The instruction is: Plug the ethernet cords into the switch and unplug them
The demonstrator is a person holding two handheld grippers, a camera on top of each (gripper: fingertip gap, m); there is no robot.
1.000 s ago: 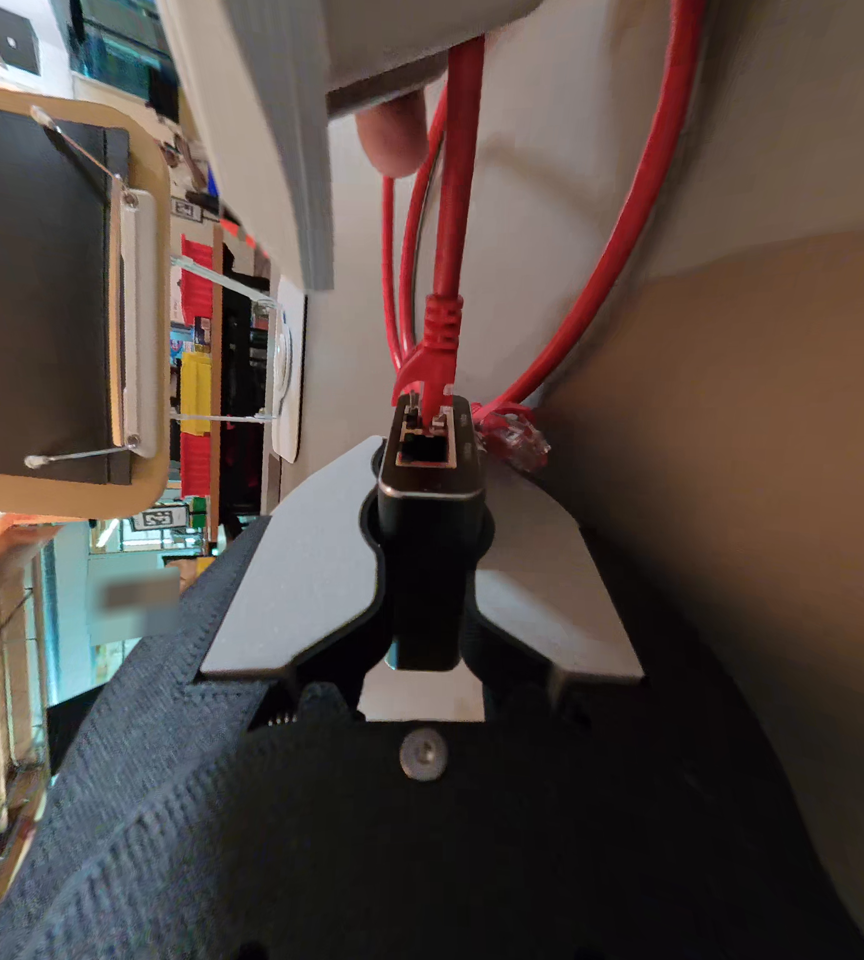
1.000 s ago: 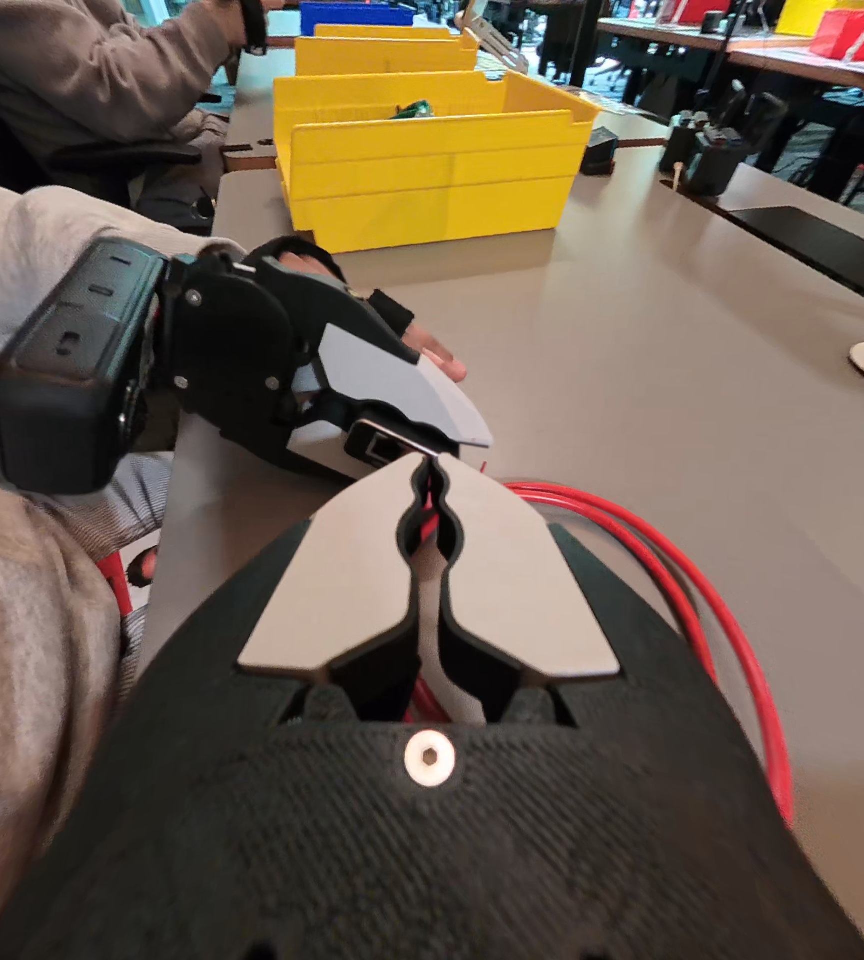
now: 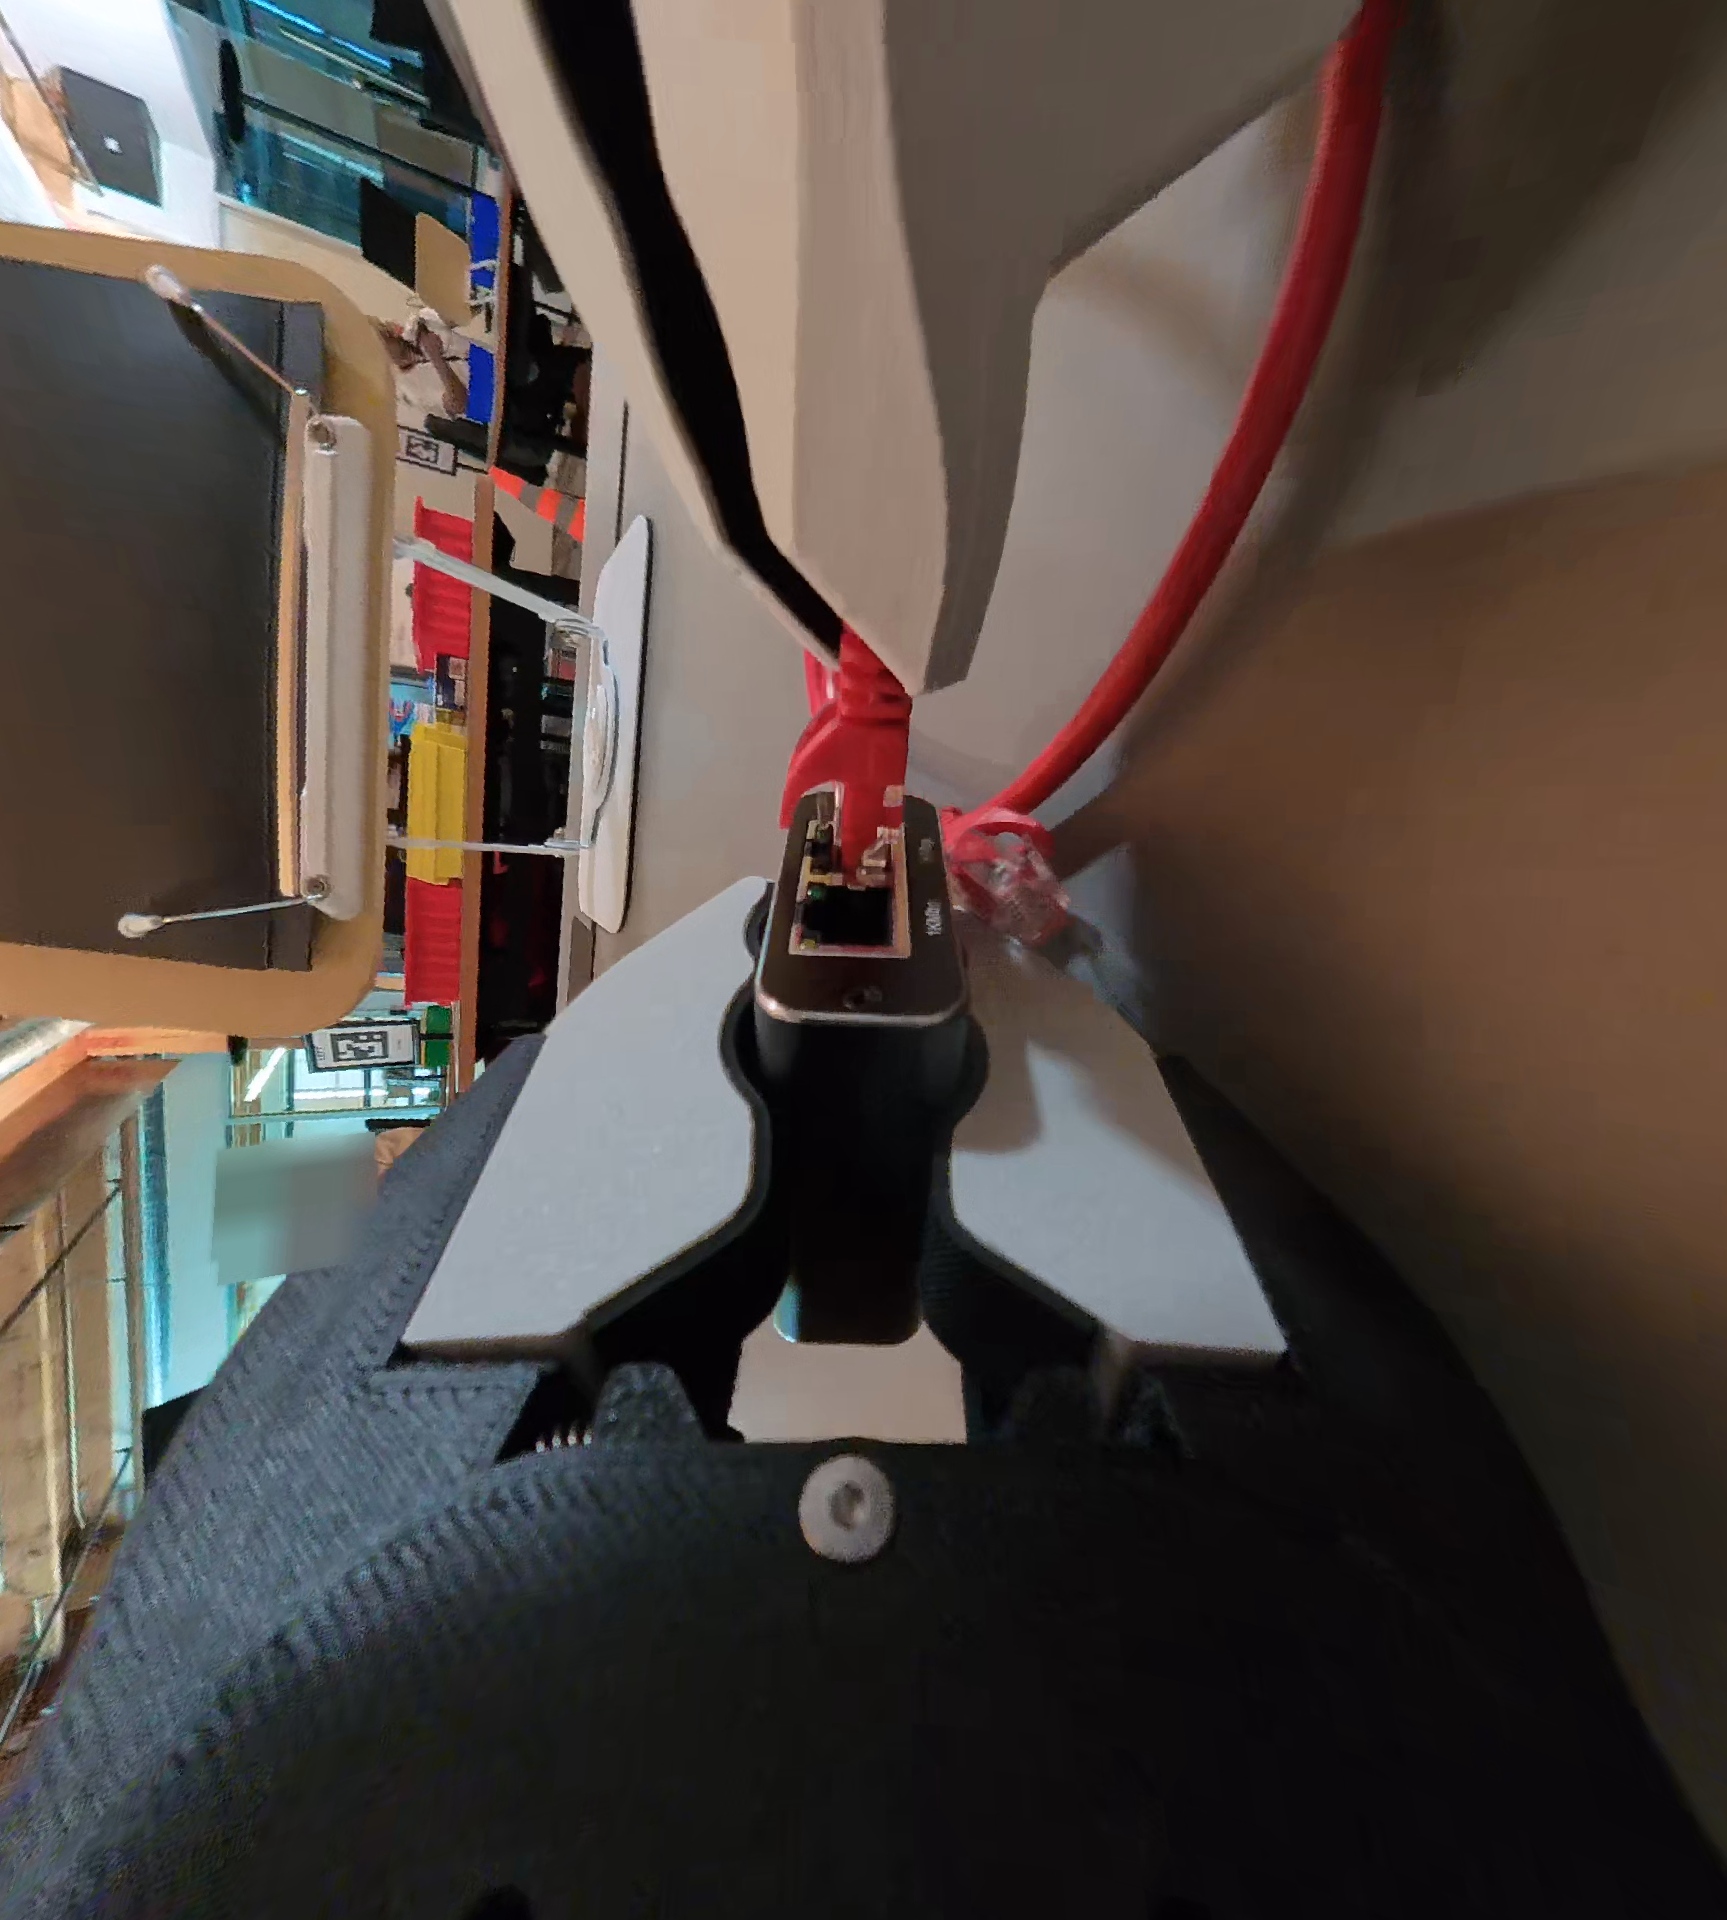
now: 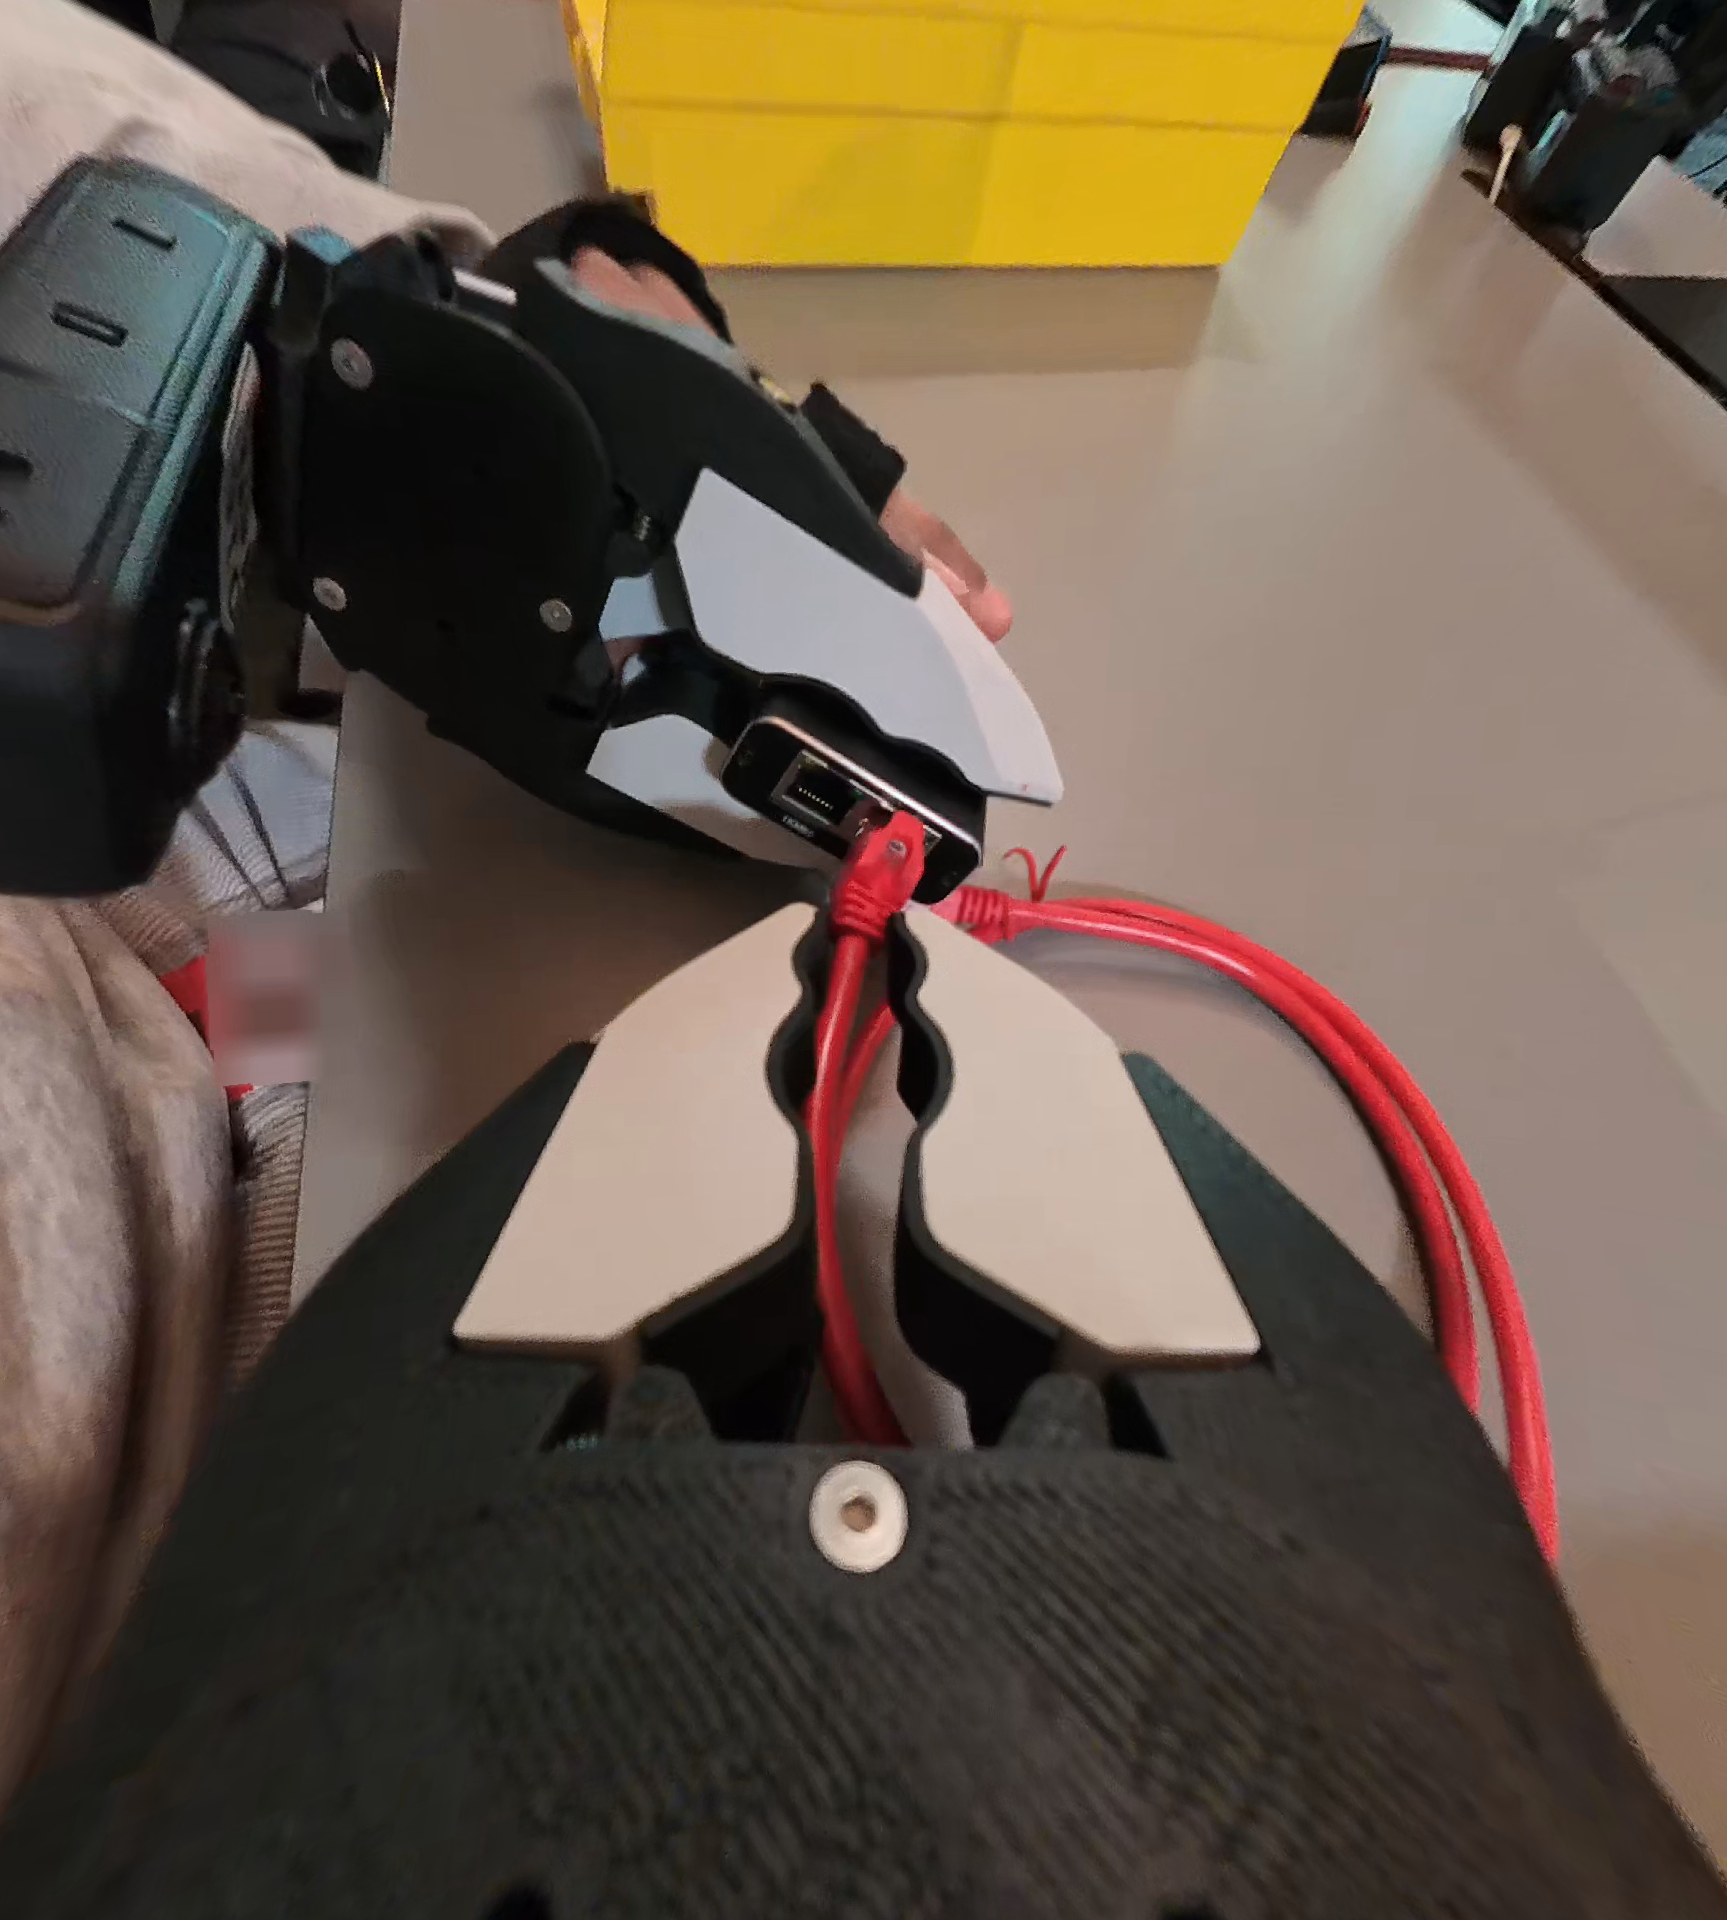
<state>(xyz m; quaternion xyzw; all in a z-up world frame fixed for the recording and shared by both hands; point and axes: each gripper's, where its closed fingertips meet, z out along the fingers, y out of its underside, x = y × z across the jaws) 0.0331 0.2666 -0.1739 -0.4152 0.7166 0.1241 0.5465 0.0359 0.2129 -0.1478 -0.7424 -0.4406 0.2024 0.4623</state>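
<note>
Right wrist view: grey tabletop carries a yellow bin toward its far edge, well apart from the work. Left hand-held gripper is closed on the black switch, clamping its body near the near-left edge of the tabletop, port face exposed. Right hand-held gripper has its jaws slightly apart, with a red ethernet cord running between them; whether the pads press it cannot be told. That cord's plug sits at one port of the switch; the adjacent port is vacant. A second red cord loops across the tabletop, its loose plug lying just beside the switch in the left wrist view.
</note>
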